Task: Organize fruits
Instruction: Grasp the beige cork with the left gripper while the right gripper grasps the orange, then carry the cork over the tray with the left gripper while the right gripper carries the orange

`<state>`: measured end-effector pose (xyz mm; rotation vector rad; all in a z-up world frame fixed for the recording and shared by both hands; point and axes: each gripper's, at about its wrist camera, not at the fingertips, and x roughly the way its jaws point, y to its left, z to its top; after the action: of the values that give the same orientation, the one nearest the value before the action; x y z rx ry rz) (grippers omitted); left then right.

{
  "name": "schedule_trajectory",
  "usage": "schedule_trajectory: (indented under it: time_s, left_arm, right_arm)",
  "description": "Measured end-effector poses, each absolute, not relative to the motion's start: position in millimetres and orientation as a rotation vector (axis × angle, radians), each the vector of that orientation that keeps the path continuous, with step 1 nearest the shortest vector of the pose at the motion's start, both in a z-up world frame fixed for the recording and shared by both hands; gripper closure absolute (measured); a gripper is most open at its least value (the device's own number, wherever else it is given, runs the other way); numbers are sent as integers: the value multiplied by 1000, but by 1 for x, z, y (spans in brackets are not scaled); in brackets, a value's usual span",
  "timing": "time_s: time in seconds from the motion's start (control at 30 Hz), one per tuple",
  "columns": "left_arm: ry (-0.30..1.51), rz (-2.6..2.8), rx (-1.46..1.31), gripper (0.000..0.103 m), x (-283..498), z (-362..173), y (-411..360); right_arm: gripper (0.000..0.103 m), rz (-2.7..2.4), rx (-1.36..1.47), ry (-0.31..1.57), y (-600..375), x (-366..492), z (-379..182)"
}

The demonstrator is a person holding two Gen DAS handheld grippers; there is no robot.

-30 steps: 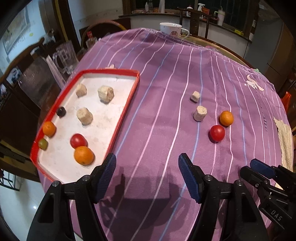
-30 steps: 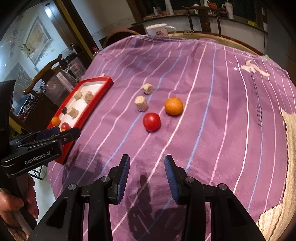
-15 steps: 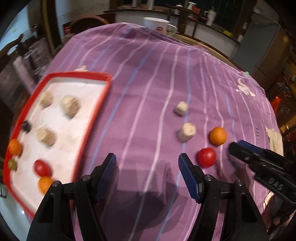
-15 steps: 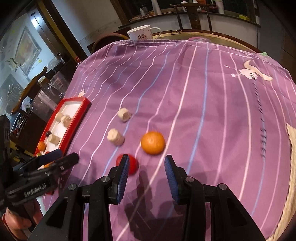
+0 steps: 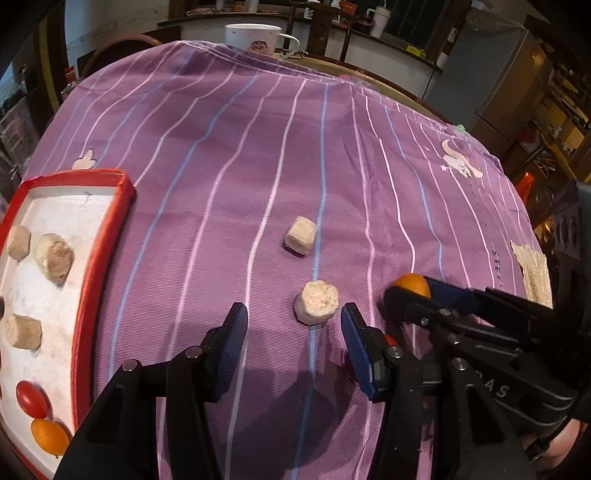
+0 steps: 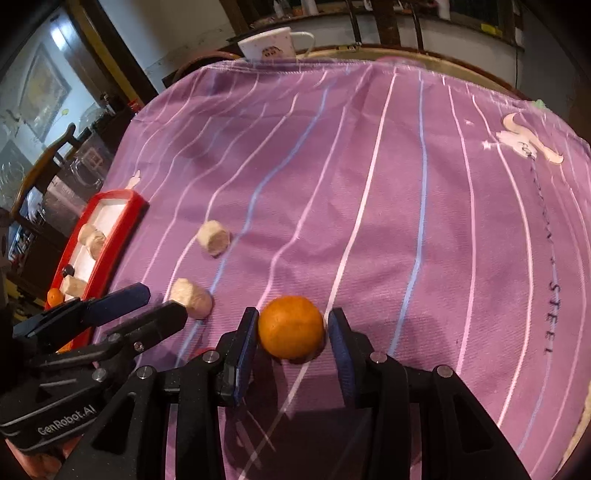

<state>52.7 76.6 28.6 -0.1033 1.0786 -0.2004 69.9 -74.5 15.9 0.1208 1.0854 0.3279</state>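
We hold two sets of tongs over a round desk covered by a purple striped cloth [image 5: 258, 155]. Our right tongs [image 6: 291, 339] stand open around an orange [image 6: 291, 326], which sits on the cloth between the two blue pads; the left pad is touching or nearly touching it, and a thin gap shows at the right pad. Our left tongs [image 5: 293, 332] are open and hold nothing. Just ahead of them, slightly toward their right pad, sits a pale banana chunk [image 5: 316, 302]. A second banana chunk [image 5: 301, 236] lies farther ahead on the cloth. Immediately to the right of the left tongs, a sliver of a red tomato [image 5: 388, 339] shows, mostly hidden behind their right pad. The two sets of tongs sit side by side, close together. Far to the left of the left tongs lies a red-rimmed tray [image 5: 122, 192] with a white floor, holding more banana chunks, a red tomato and an orange fruit near its closest corner. Beyond the far edge of the cloth stands a white mug [image 5: 255, 35].
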Motion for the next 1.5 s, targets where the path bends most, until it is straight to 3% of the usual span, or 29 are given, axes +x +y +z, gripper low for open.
schedule_trajectory:
  time_s: [0.07, 0.37, 0.8, 1.07, 1.5]
  left_arm:
    - [1086, -200, -100, 55, 55, 25, 74]
    - [1093, -217, -165, 79, 62, 18, 71]
    - [1041, -182, -207, 79, 19, 51, 102]
    - [965, -13, -209, 79, -27, 85, 188]
    - [1021, 235, -313, 79, -59, 59, 330]
  right_arm:
    - [66, 338, 139, 1090, -78, 70, 17]
    - [66, 333, 187, 1089, -92, 55, 22]
    - [66, 321, 180, 1038, -88, 26, 54]
    - [66, 432, 131, 1027, -21, 10, 69]
    - [66, 646, -30, 1033, 126, -6, 66]
